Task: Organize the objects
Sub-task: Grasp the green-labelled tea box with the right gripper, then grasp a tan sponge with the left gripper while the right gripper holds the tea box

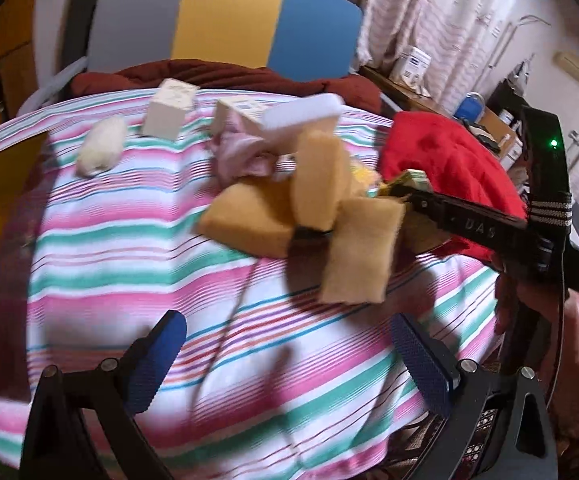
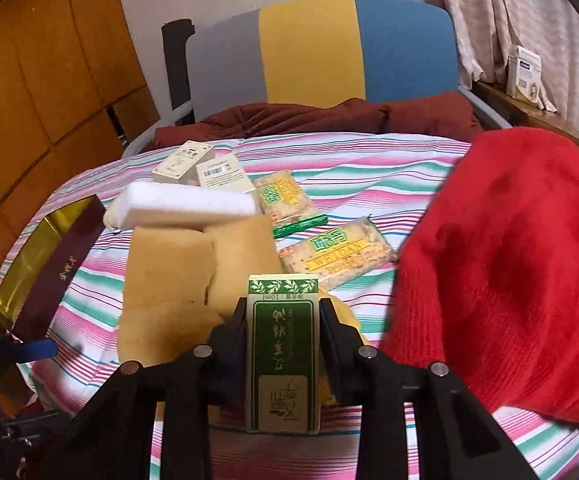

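Held item: you are gripping a slim green-and-cream carton point(image 2: 282, 354) printed with leaf motifs and pale script; it is lying lengthwise between the jaws, its far end pointing away from the camera.
Right gripper point(image 2: 282, 316): you are clamping it shut on the carton, both black fingers pressing the carton's long sides; in the left wrist view the same gripper point(image 1: 399, 194) is reaching in from the right with the carton's end showing at its tip.
Left gripper point(image 1: 289, 360): you are holding it open above the striped bedspread point(image 1: 129, 240), its blue pads point(image 1: 157, 364) standing wide apart with nothing between them.
Foreground clutter: tan sponges point(image 2: 177, 276) are piling up just beyond the carton, with a white foam block point(image 2: 187, 204) resting on top of them.
Further clutter: two cracker packets point(image 2: 337, 256) and a green stick point(image 2: 299, 226) are lying to the right of the sponges; two cream boxes point(image 2: 183, 166) are standing behind them.
Side items: a red knitted garment point(image 2: 509, 272) is crowding the right side; a maroon-and-gold box point(image 2: 55, 264) is lying at the left edge of the bed.
Left wrist view extras: a white fluffy bundle point(image 1: 101, 146) and a crumpled pink cloth point(image 1: 241, 156) are lying on the bedspread.
Backdrop: a grey, yellow and blue headboard point(image 2: 321, 48) is standing behind a dark red quilt point(image 2: 329, 118).
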{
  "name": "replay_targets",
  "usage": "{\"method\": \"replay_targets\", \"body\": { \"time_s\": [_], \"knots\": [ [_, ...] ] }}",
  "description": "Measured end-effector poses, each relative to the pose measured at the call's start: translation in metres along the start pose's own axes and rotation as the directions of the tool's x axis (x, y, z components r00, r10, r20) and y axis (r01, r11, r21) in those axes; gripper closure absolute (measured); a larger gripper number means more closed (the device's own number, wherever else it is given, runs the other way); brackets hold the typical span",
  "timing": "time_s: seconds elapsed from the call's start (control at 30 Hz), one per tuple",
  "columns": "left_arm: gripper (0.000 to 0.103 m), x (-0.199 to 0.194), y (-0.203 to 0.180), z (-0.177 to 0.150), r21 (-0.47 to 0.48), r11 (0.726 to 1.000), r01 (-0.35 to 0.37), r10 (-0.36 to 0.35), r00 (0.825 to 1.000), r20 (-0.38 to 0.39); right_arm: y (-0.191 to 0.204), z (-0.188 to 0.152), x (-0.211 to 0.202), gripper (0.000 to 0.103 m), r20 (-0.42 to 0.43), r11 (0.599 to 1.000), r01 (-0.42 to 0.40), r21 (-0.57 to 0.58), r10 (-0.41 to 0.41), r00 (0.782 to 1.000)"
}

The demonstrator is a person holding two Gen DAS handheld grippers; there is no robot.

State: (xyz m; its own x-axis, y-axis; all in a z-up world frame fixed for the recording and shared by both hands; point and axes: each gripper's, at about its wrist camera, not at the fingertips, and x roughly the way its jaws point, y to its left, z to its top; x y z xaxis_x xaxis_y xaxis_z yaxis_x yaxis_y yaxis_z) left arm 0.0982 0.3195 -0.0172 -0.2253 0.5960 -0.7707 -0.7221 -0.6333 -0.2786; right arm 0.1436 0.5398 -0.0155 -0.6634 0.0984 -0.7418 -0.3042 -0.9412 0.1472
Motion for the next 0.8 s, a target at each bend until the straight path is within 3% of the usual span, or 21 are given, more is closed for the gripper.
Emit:
{"method": "replay_targets", "body": {
  "time_s": [0.23, 0.3, 0.37, 0.47, 0.5, 0.53, 0.6, 0.8],
  "knots": [
    [0.001, 0.037, -0.022, 0.018, 0.077, 0.991, 0.113, -0.107, 0.991, -0.082, -0.011, 0.000, -0.001, 0.071, 0.005, 0.999, 0.011, 0.045, -0.011, 1.000],
    [0.003, 0.046, -0.022, 0.023, 0.057, 0.989, 0.137, -0.131, 0.986, -0.102, -0.016, 0.000, -0.001, 0.071, 0.006, 0.998, 0.009, 0.066, -0.010, 1.000],
    [0.011, 0.056, -0.018, 0.029, 0.005, 0.981, 0.192, -0.190, 0.974, -0.125, -0.017, 0.000, 0.000, 0.071, 0.003, 0.997, 0.009, 0.078, -0.009, 1.000],
    [0.040, 0.067, -0.016, 0.032, -0.038, 0.974, 0.223, -0.226, 0.960, -0.162, -0.017, 0.000, 0.001, 0.071, 0.000, 0.997, 0.016, 0.078, -0.016, 1.000],
    [0.056, 0.071, -0.015, 0.030, -0.047, 0.975, 0.218, -0.223, 0.959, -0.173, -0.017, 0.000, 0.001, 0.071, 0.001, 0.997, 0.018, 0.077, -0.018, 1.000],
    [0.061, 0.073, -0.014, 0.030, -0.055, 0.973, 0.223, -0.229, 0.957, -0.179, -0.017, 0.000, 0.001, 0.071, 0.002, 0.997, 0.021, 0.076, -0.021, 1.000],
    [0.062, 0.071, -0.009, 0.027, -0.085, 0.965, 0.249, -0.260, 0.952, -0.161, -0.018, 0.000, 0.002, 0.071, 0.001, 0.997, 0.027, 0.072, -0.027, 1.000],
    [0.063, 0.060, -0.004, 0.015, -0.086, 0.966, 0.245, -0.255, 0.958, -0.130, -0.014, 0.000, 0.004, 0.071, -0.004, 0.998, 0.050, 0.030, -0.050, 0.999]
  ]
}}
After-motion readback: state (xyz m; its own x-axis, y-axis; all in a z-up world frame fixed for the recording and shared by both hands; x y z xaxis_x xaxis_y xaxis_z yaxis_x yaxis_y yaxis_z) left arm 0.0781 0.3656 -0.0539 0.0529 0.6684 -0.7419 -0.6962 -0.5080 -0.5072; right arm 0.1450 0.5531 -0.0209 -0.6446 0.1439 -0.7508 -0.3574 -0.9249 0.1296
